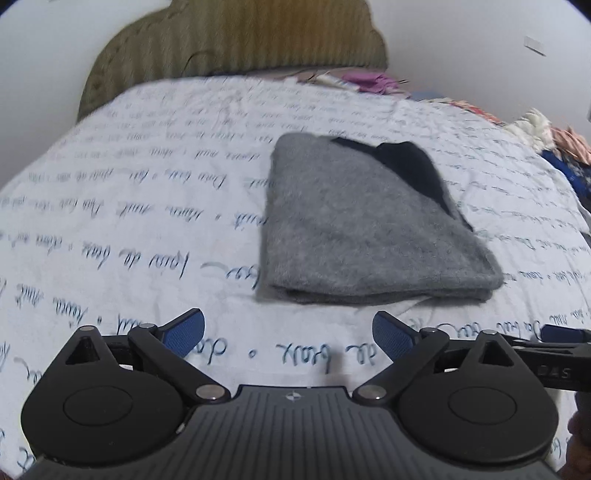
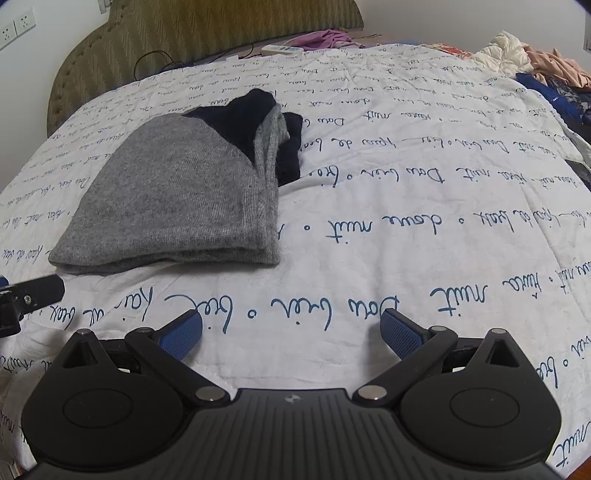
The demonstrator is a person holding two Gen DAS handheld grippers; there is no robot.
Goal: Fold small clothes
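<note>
Grey sweater (image 1: 369,229) lies folded on white script-printed bedspread (image 1: 147,221). Left gripper (image 1: 288,332) and right gripper (image 2: 291,332) both spread wide, empty, near its front edge.

Left gripper (image 1: 288,332): jaws spread wide, nothing between the blue pads (image 1: 184,332). Right gripper (image 2: 291,332): same, jaws wide apart, empty, held low and level.

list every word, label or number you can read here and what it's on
"DAS": raised letters on the black gripper arm at the right edge of the left wrist view.
Blue cursive script printed all over the white bedspread: upside down, not reliably readable.
Grey folded garment: no text visible.
Wall sockets: no readable marks.
</note>
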